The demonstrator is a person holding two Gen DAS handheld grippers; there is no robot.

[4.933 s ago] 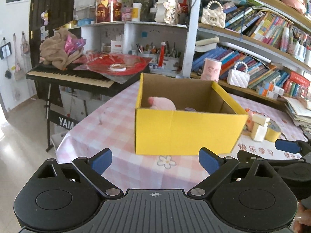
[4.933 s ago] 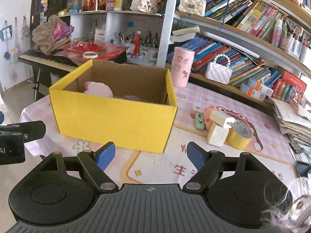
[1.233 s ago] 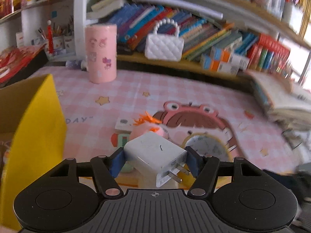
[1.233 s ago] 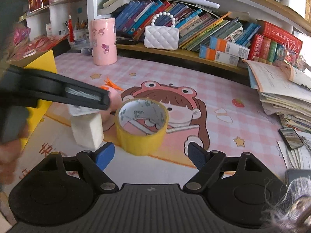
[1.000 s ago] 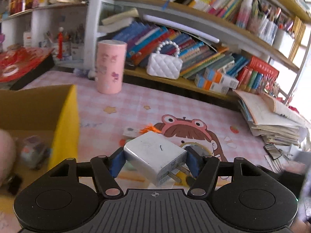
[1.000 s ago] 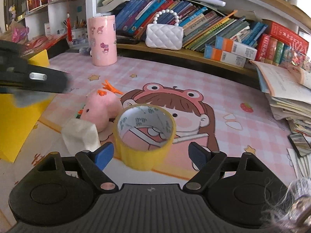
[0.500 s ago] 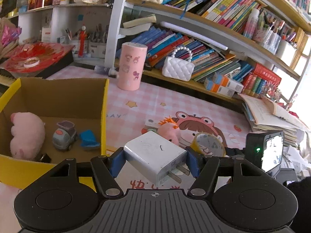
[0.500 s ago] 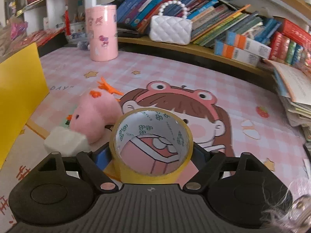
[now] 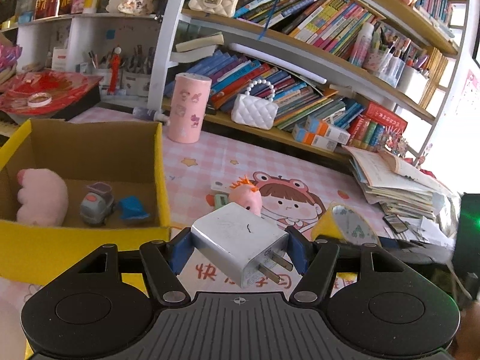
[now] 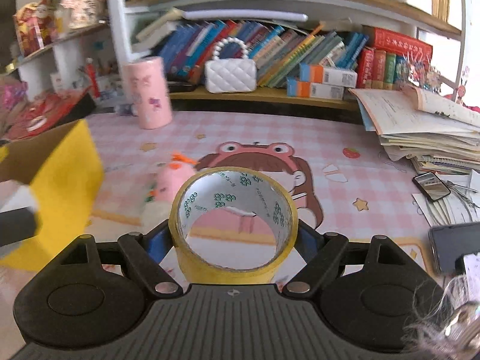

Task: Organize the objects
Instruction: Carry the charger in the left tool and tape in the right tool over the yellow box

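Observation:
My left gripper (image 9: 238,247) is shut on a white plug charger (image 9: 240,241), held in the air just right of the yellow cardboard box (image 9: 75,249). Inside the box lie a pink plush (image 9: 40,198), a grey toy car (image 9: 96,204) and a blue piece (image 9: 132,208). My right gripper (image 10: 232,240) is shut on a yellow tape roll (image 10: 234,222), lifted off the pink mat; the same tape roll (image 9: 342,225) shows at the right in the left wrist view. A pink plush with orange tuft (image 10: 174,178) and a white block (image 10: 156,211) lie on the mat by the box (image 10: 60,186).
A pink cylinder (image 9: 187,108) and a white quilted handbag (image 9: 255,111) stand at the back by the bookshelves. A stack of papers and books (image 10: 429,132) fills the right side, with a phone (image 10: 432,186) beside it. A small green item (image 9: 220,201) lies near the plush.
My left gripper carried the charger leftward, bringing the open box into view. My right gripper closed around the tape roll and lifted it off the mat.

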